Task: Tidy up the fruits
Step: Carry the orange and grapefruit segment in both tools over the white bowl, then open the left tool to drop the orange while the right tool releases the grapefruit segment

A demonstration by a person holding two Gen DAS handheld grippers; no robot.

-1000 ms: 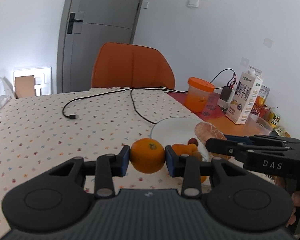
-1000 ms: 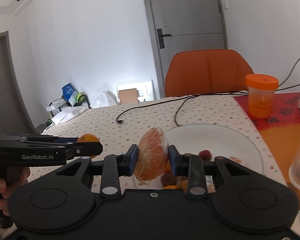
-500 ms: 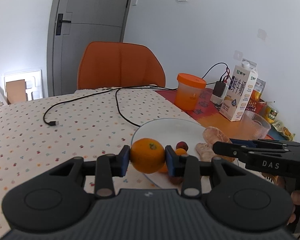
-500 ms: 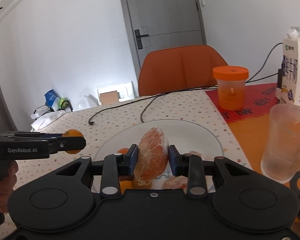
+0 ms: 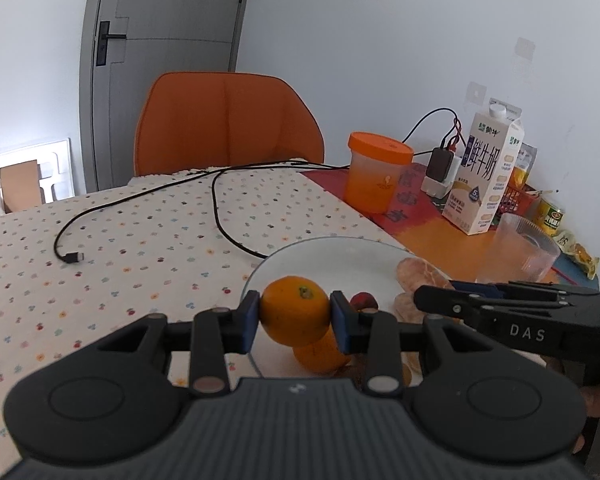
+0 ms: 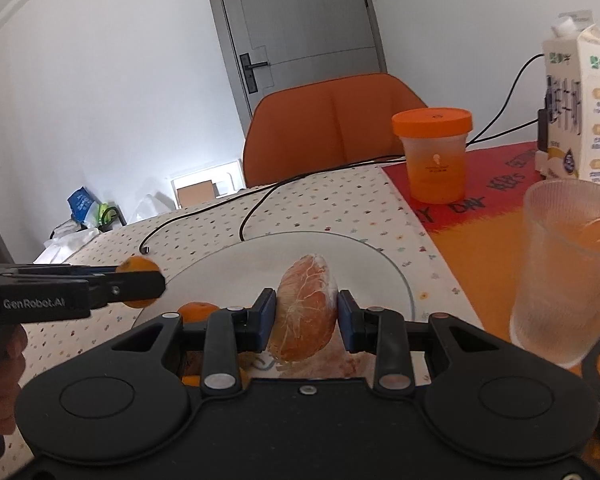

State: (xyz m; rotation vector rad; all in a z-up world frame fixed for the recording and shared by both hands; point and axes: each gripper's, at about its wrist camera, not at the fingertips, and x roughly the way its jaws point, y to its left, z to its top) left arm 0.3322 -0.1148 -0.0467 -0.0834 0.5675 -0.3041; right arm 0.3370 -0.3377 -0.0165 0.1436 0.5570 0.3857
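My left gripper [image 5: 295, 312] is shut on a whole mandarin [image 5: 294, 310], held just over the near left rim of the white plate [image 5: 332, 254]. My right gripper [image 6: 306, 314] is shut on a peeled orange piece [image 6: 306, 308] above the same plate [image 6: 364, 268]. On the plate lie another mandarin [image 5: 320, 354], a small red fruit [image 5: 363, 301] and more peeled pieces [image 5: 420, 276]. In the right wrist view the left gripper [image 6: 142, 282] comes in from the left with its mandarin [image 6: 138, 265], and a second mandarin [image 6: 198, 311] lies on the plate.
A black cable [image 5: 220, 216] runs over the dotted tablecloth [image 5: 120, 248] behind the plate. An orange-lidded jar [image 5: 374, 176], a milk carton [image 5: 484, 176], a ribbed glass [image 6: 568, 264] and a charger [image 5: 440, 168] stand to the right. An orange chair [image 5: 228, 124] is at the far edge.
Both grippers have moved to the right and forward with their fruit, from beside the plate to over it. The jaws have not changed.
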